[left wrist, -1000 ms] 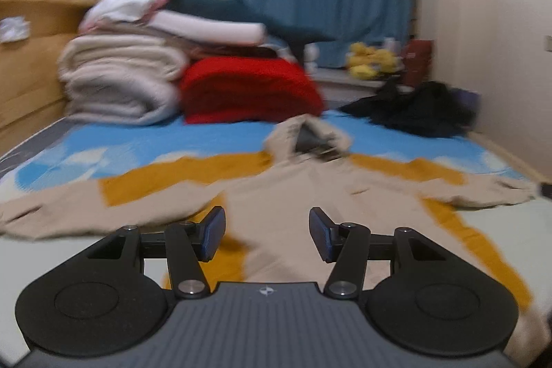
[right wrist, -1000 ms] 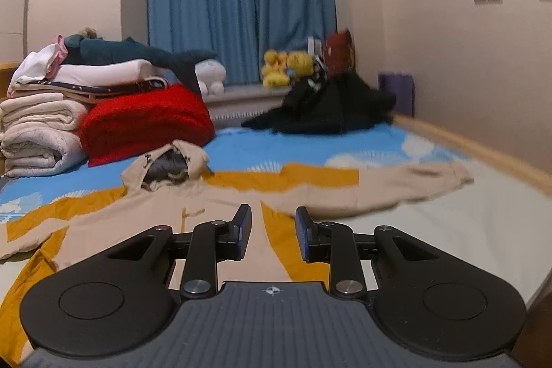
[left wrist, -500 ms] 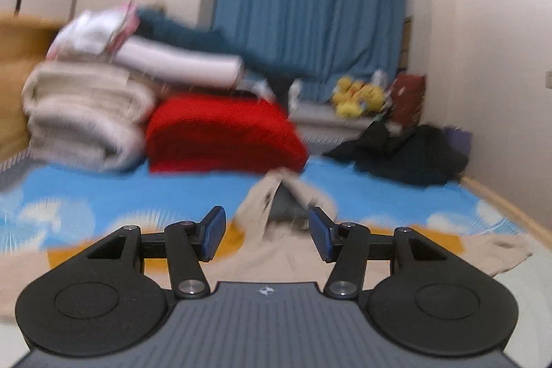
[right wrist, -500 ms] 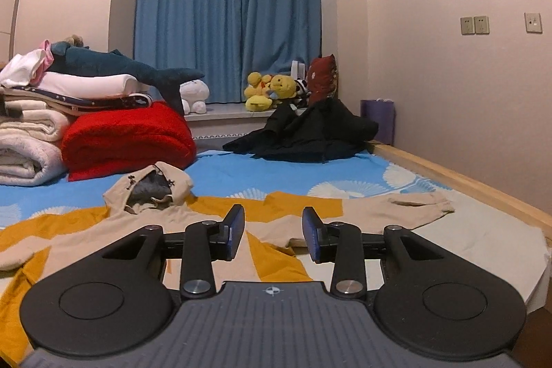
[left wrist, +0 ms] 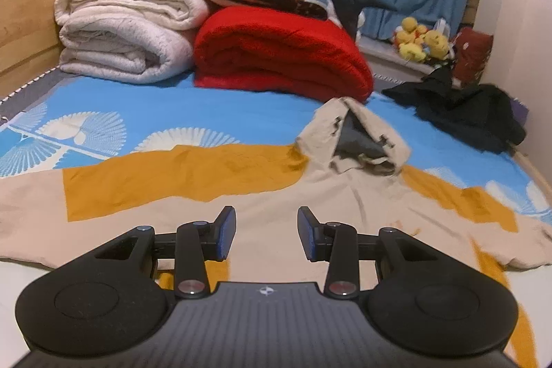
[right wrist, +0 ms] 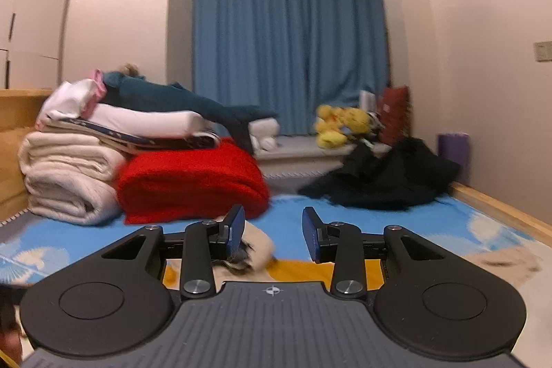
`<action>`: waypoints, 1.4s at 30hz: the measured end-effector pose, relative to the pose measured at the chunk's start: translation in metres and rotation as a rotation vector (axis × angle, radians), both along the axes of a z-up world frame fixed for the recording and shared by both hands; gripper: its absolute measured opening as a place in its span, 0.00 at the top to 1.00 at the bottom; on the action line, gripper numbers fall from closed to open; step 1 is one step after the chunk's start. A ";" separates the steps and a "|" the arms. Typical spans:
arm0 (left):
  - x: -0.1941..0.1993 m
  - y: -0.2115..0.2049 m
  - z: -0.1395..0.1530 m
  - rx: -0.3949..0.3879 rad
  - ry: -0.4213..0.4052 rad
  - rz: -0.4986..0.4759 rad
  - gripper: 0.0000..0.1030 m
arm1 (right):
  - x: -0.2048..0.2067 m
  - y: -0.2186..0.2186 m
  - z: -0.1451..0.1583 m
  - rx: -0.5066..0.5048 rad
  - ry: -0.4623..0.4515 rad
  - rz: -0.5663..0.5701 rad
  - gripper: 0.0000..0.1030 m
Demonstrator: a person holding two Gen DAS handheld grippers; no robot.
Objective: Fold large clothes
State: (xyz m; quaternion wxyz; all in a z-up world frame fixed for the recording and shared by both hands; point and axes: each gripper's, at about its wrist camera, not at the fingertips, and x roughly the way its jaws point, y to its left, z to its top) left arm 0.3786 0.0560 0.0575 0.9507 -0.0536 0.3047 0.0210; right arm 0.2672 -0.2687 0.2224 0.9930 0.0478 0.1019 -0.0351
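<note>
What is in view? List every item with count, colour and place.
hoodie: one, beige and mustard, spread flat on the bed
bed sheet: one, blue with white fans
red blanket: one, folded, behind the hood
cream quilts: a folded stack, left of the red blanket
plush shark: one, dark teal, on the stack
yellow plush toys: a cluster, window ledge
black garment: one heap, right
curtain: blue, back wall
left tongs: black, jaws closing, nothing between
right tongs: black, open, empty

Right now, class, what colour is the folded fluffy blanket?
Red blanket, best seen in the left wrist view.
</note>
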 end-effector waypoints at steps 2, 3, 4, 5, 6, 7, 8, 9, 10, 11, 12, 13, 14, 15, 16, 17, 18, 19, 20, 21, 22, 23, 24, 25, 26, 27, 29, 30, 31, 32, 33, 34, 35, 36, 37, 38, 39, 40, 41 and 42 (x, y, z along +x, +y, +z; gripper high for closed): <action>-0.008 0.018 -0.003 -0.025 0.015 0.022 0.58 | 0.019 0.008 -0.004 0.000 -0.019 0.024 0.63; -0.007 0.027 -0.007 -0.035 0.024 0.039 0.58 | 0.026 0.011 -0.008 0.002 -0.021 0.041 0.63; -0.006 0.037 -0.011 -0.045 0.037 0.060 0.58 | 0.031 0.013 -0.016 0.007 -0.016 0.064 0.63; -0.005 0.047 -0.014 -0.057 0.049 0.080 0.58 | 0.037 0.013 -0.023 0.013 0.002 0.081 0.63; -0.003 0.059 -0.018 -0.070 0.058 0.102 0.58 | 0.041 0.015 -0.030 0.022 0.036 0.094 0.63; -0.002 0.071 -0.023 -0.076 0.068 0.127 0.58 | 0.048 0.016 -0.037 0.038 0.082 0.116 0.63; 0.000 0.085 -0.028 -0.075 0.084 0.155 0.58 | 0.055 0.019 -0.041 0.048 0.106 0.130 0.63; 0.002 0.099 -0.033 -0.077 0.099 0.184 0.58 | 0.058 0.020 -0.042 0.048 0.116 0.134 0.63; 0.003 0.111 -0.036 -0.088 0.110 0.216 0.58 | 0.063 0.024 -0.045 0.038 0.127 0.141 0.63; 0.003 0.126 -0.040 -0.105 0.120 0.252 0.58 | 0.067 0.026 -0.046 0.029 0.139 0.153 0.63; 0.004 0.141 -0.043 -0.124 0.129 0.285 0.58 | 0.069 0.027 -0.047 0.028 0.150 0.165 0.67; 0.004 0.155 -0.046 -0.143 0.139 0.321 0.58 | 0.072 0.028 -0.048 0.030 0.163 0.184 0.75; 0.004 0.170 -0.049 -0.159 0.146 0.357 0.58 | 0.074 0.029 -0.049 0.029 0.174 0.200 0.80; 0.003 0.184 -0.050 -0.170 0.151 0.389 0.58 | 0.076 0.030 -0.049 0.029 0.185 0.216 0.86; 0.002 0.196 -0.051 -0.179 0.154 0.419 0.58 | 0.078 0.032 -0.048 0.028 0.188 0.226 0.90; 0.000 0.211 -0.053 -0.192 0.156 0.450 0.58 | 0.080 0.034 -0.047 0.027 0.188 0.234 0.90; -0.002 0.223 -0.053 -0.203 0.156 0.471 0.58 | 0.082 0.037 -0.047 0.025 0.188 0.241 0.90; -0.003 0.235 -0.054 -0.213 0.157 0.494 0.57 | 0.082 0.039 -0.049 0.023 0.193 0.244 0.90; -0.006 0.248 -0.055 -0.220 0.159 0.519 0.57 | 0.084 0.042 -0.050 0.024 0.204 0.245 0.90; -0.006 0.258 -0.055 -0.228 0.162 0.538 0.57 | 0.086 0.042 -0.053 0.027 0.217 0.247 0.90; -0.009 0.271 -0.057 -0.239 0.165 0.559 0.57 | 0.088 0.044 -0.054 0.032 0.232 0.252 0.90; -0.011 0.283 -0.058 -0.251 0.167 0.581 0.57 | 0.090 0.046 -0.056 0.038 0.240 0.255 0.89; -0.013 0.292 -0.057 -0.261 0.169 0.601 0.56 | 0.092 0.046 -0.057 0.042 0.245 0.259 0.85; -0.015 0.304 -0.058 -0.273 0.172 0.629 0.56 | 0.093 0.048 -0.058 0.045 0.255 0.263 0.80; -0.018 0.314 -0.059 -0.285 0.174 0.658 0.56 | 0.094 0.049 -0.059 0.048 0.262 0.266 0.78; -0.024 0.329 -0.062 -0.303 0.177 0.692 0.55 | 0.095 0.049 -0.061 0.052 0.266 0.273 0.77; -0.032 0.349 -0.066 -0.336 0.186 0.749 0.54 | 0.096 0.053 -0.065 0.047 0.283 0.289 0.77; -0.038 0.362 -0.070 -0.358 0.191 0.784 0.53 | 0.097 0.054 -0.066 0.040 0.291 0.293 0.77; -0.042 0.371 -0.072 -0.375 0.195 0.809 0.53 | 0.097 0.056 -0.069 0.032 0.300 0.299 0.77; -0.047 0.381 -0.076 -0.393 0.200 0.836 0.53 | 0.097 0.058 -0.070 0.025 0.306 0.303 0.77; -0.052 0.390 -0.079 -0.411 0.204 0.862 0.53 | 0.097 0.060 -0.073 0.016 0.313 0.306 0.77; -0.059 0.401 -0.083 -0.434 0.206 0.892 0.53 | 0.098 0.061 -0.074 0.011 0.319 0.307 0.77; -0.062 0.407 -0.085 -0.449 0.206 0.913 0.53 | 0.099 0.062 -0.076 0.009 0.325 0.308 0.77; -0.067 0.415 -0.088 -0.469 0.206 0.937 0.53 | 0.099 0.062 -0.077 0.012 0.330 0.310 0.77; -0.070 0.420 -0.089 -0.486 0.205 0.956 0.53 | 0.101 0.063 -0.079 0.015 0.339 0.313 0.79; -0.073 0.425 -0.091 -0.504 0.201 0.975 0.53 | 0.102 0.063 -0.081 0.016 0.346 0.315 0.82; -0.077 0.430 -0.092 -0.523 0.198 0.993 0.53 | 0.103 0.064 -0.083 0.018 0.353 0.316 0.91; -0.081 0.435 -0.095 -0.545 0.197 1.009 0.53 | 0.105 0.064 -0.084 0.022 0.364 0.317 0.94; -0.083 0.437 -0.097 -0.562 0.195 1.018 0.53 | 0.106 0.064 -0.085 0.027 0.371 0.319 0.94; -0.084 0.439 -0.100 -0.577 0.194 1.028 0.53 | 0.107 0.065 -0.086 0.033 0.377 0.322 0.94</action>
